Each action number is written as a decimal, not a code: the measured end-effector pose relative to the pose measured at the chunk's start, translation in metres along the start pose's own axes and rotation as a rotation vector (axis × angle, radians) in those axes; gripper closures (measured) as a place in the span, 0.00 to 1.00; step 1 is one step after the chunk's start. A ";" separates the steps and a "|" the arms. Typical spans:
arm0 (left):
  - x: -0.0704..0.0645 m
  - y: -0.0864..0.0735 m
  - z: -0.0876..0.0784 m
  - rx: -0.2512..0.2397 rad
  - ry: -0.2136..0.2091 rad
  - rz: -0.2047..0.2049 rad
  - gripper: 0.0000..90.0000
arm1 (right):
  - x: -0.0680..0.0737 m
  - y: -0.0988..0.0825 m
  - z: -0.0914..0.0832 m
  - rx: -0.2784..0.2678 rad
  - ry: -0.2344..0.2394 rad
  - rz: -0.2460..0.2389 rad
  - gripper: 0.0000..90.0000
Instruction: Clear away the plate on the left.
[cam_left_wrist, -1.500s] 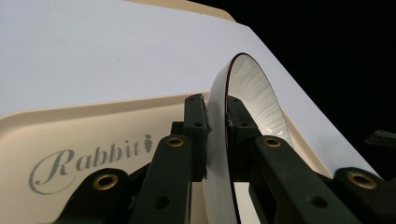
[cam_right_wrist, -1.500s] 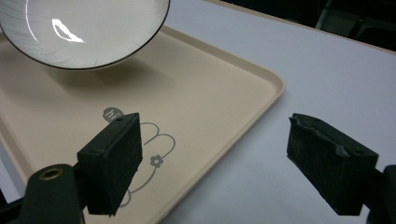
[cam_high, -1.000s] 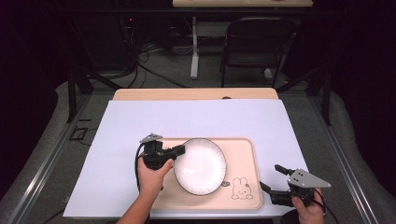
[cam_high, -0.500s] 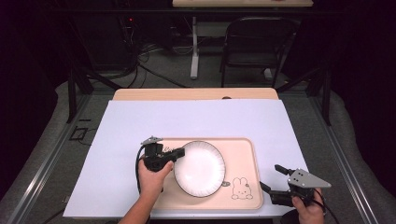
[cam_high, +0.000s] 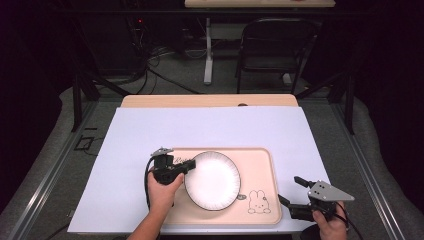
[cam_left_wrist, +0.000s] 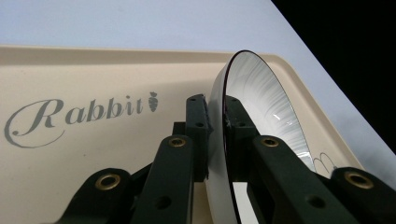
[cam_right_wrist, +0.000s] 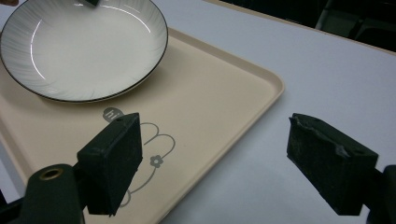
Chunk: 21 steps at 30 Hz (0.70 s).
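White table cover, black chair, floor cables

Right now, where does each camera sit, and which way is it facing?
High view: above the table's near side, looking forward and down at the tray; both forearms and grippers show.
Left gripper view: on the left gripper, looking along jaws clamped on the plate rim.
Right gripper view: on the right gripper, jaws open, facing the tray corner.
All three share plate and tray.

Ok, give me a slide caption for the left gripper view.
Left tool clamped on the rim of the white plate, over the beige "Rabbit" tray.
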<state>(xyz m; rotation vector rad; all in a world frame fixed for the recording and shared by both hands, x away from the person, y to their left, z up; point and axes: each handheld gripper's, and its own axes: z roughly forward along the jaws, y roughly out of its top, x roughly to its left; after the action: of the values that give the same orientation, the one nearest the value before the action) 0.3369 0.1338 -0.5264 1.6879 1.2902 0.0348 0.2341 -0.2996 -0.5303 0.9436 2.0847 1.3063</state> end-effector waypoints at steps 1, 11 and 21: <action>0.000 0.000 0.000 0.000 0.000 0.000 0.93 | 0.000 0.000 0.000 0.000 0.000 0.000 0.19; 0.010 -0.005 0.003 0.008 0.014 -0.028 0.93 | 0.000 0.000 0.000 -0.001 0.000 0.000 0.19; 0.024 -0.010 0.010 0.032 0.010 -0.086 0.94 | 0.000 0.000 0.000 -0.002 0.000 -0.001 0.19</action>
<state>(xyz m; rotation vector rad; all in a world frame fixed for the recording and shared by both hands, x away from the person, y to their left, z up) 0.3451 0.1448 -0.5504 1.6592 1.3767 -0.0286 0.2339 -0.2996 -0.5302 0.9414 2.0833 1.3082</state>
